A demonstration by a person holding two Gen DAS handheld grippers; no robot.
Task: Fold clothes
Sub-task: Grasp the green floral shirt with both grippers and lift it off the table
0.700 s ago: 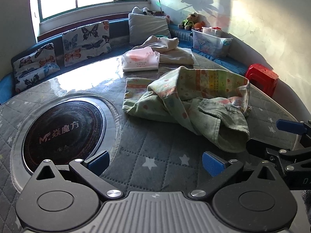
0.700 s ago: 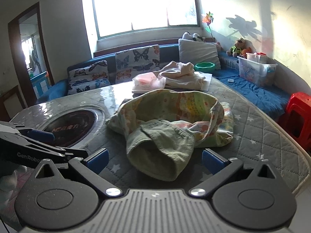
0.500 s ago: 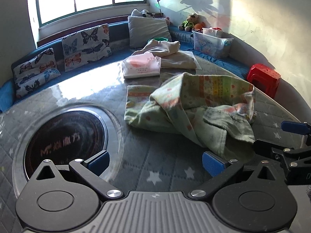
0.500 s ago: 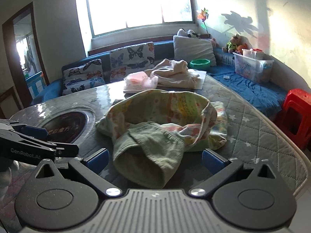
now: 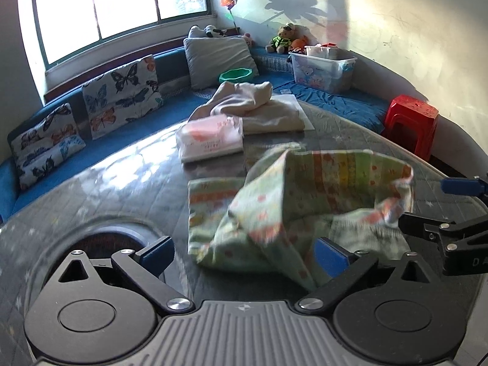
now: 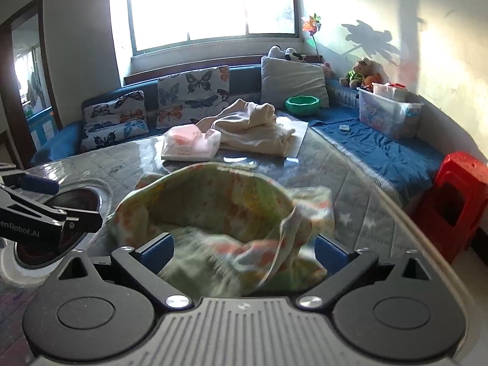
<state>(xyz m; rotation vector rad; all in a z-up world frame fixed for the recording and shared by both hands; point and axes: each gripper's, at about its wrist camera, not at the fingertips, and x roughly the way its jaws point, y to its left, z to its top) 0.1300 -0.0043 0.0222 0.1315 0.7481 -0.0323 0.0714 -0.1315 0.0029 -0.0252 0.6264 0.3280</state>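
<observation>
A crumpled green garment with orange and yellow prints [image 5: 305,201] lies on the grey quilted table [image 5: 122,195]. My left gripper [image 5: 244,251] is open at its near left edge, the cloth's corner lying between the blue pads. In the right wrist view the same garment [image 6: 219,213] bulges up, and my right gripper [image 6: 244,251] is open with the green cloth filling the gap between its fingers. The right gripper also shows at the far right of the left wrist view [image 5: 451,213]; the left gripper shows at the left of the right wrist view [image 6: 36,213].
A beige garment [image 5: 250,106] and a pink-white packet [image 5: 210,140] lie at the table's far side. A round dark hotplate [image 6: 61,213] is set in the table on the left. A red stool [image 5: 410,122], a clear storage bin [image 5: 323,67] and cushions line the blue bench.
Both grippers have moved forward and down toward the green garment, which now reaches in between their fingers. The garment looks blurred and bunched higher.
</observation>
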